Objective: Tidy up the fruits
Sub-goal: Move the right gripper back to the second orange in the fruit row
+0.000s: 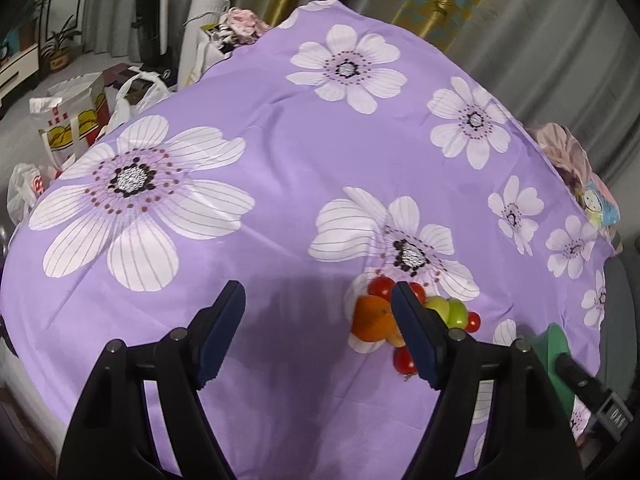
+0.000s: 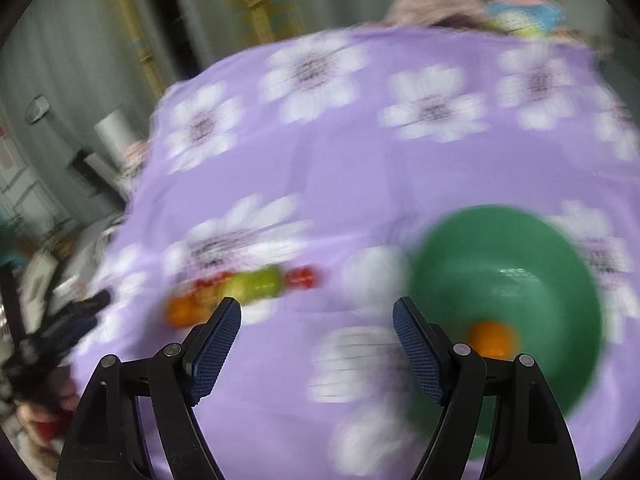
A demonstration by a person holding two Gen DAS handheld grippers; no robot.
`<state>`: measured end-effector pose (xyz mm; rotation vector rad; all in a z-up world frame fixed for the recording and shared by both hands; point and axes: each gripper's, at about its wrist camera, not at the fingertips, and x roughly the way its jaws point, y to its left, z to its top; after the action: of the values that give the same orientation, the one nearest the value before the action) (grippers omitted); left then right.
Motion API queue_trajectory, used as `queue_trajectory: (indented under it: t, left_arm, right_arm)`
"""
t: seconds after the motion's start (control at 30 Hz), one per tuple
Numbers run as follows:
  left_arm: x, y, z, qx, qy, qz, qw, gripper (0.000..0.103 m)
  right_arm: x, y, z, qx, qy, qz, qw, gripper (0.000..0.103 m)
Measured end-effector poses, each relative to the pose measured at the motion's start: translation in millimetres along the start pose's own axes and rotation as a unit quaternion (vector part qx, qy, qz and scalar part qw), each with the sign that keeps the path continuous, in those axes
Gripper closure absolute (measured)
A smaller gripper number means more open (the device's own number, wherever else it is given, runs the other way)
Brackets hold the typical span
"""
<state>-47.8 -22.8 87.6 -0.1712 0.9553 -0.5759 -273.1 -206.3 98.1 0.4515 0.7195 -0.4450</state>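
Observation:
A pile of fruit lies on the purple flowered cloth (image 1: 280, 152): an orange (image 1: 372, 318), red tomatoes (image 1: 381, 286), green fruits (image 1: 450, 310). My left gripper (image 1: 318, 330) is open and empty, above the cloth just left of the pile; its right finger covers part of it. In the blurred right wrist view, my right gripper (image 2: 317, 344) is open and empty, between the fruit pile (image 2: 244, 288) on its left and a green bowl (image 2: 520, 240) on its right. An orange (image 2: 492, 338) lies in the bowl. The bowl's edge also shows in the left wrist view (image 1: 556, 356).
Bags and boxes (image 1: 76, 116) stand on the floor beyond the table's left edge. Folded cloth and a cartoon item (image 1: 588, 184) lie at the table's right edge. Curtains hang behind. The other gripper's handle (image 1: 592, 392) shows at lower right.

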Motion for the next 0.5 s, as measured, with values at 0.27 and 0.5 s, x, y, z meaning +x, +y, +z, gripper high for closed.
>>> queue_trajectory:
  t: [0.27,0.5]
  left_arm:
    - [0,13,5,-0.012,0.001,0.011,0.9999,0.027]
    - [0,22,7,-0.027,0.003,0.008,0.9996,0.027]
  right_arm:
    - [94,77,5,-0.037,0.109,0.071,0.991,0.041]
    - [136,99,-2,-0.050,0.134,0.044,0.989,0.049]
